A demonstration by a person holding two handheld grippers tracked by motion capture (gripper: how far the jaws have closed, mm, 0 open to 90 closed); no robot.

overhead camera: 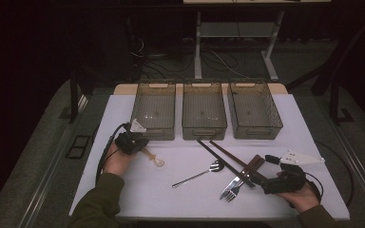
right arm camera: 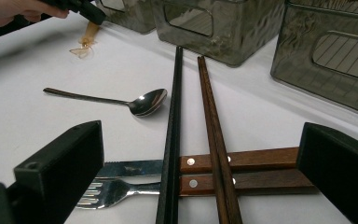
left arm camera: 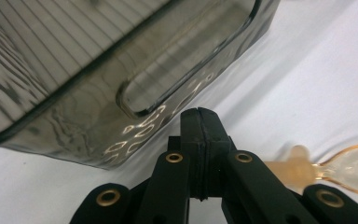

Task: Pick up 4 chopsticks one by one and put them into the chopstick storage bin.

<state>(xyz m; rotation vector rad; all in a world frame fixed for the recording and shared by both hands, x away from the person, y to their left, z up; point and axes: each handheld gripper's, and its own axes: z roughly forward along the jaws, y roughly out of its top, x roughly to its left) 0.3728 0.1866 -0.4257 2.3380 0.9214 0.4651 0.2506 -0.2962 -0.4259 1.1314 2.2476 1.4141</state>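
We had the left gripper [left arm camera: 199,122] pressed together, empty, near the bench's left edge beside the amber spoon [overhead camera: 153,157]. Right gripper [right arm camera: 200,177] spread over chopsticks [right arm camera: 193,135], knife, fork. Spoon looked light, slippery plastic; best pinched mid-handle.

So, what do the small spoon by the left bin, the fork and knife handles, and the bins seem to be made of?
Small spoon: probably translucent amber plastic, since light passes through it.
Fork and knife handles: likely wood, brown with a smooth finish and metal rivets; the blade and tines look like polished steel.
Bins: apparently smoky clear plastic, glossy and see-through.
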